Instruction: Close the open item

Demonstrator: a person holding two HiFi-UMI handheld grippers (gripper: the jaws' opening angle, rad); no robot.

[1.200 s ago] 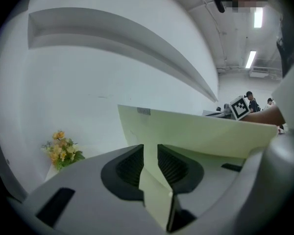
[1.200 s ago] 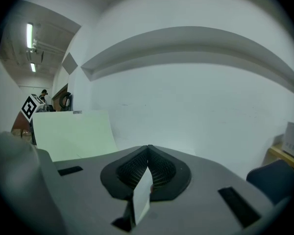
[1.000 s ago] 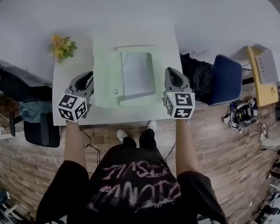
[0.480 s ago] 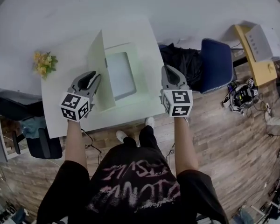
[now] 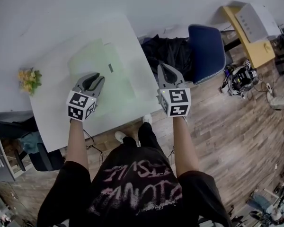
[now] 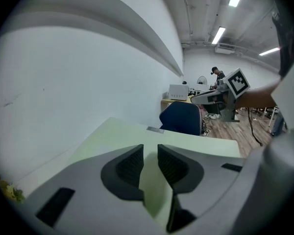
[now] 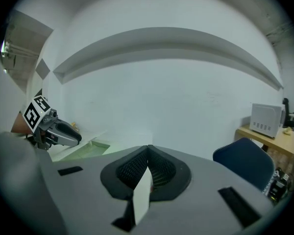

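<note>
Head view, contents by size. Wood floor: fills the right and near part of the scene. White table: far left, set against a pale wall. Box, pale green, the task's thing: lies flat near the middle of the table toward its right edge, lid down, a small dark tab on top. Blue chair: right of the table, on the floor. Black bag: between table and chair, touching both as far as can be seen. Yellow side table: far right, bearing a white appliance. Left gripper: over the box's near left part; contact with the lid cannot be told. In the left gripper view its jaws stand a narrow gap apart, nothing between them, green lid showing through the gap. Right gripper: just beside the table's right edge, clear of the box. In the right gripper view its jaws meet at the tips, holding nothing. Flowers, yellow: far left edge of the table, well apart from the box.
</note>
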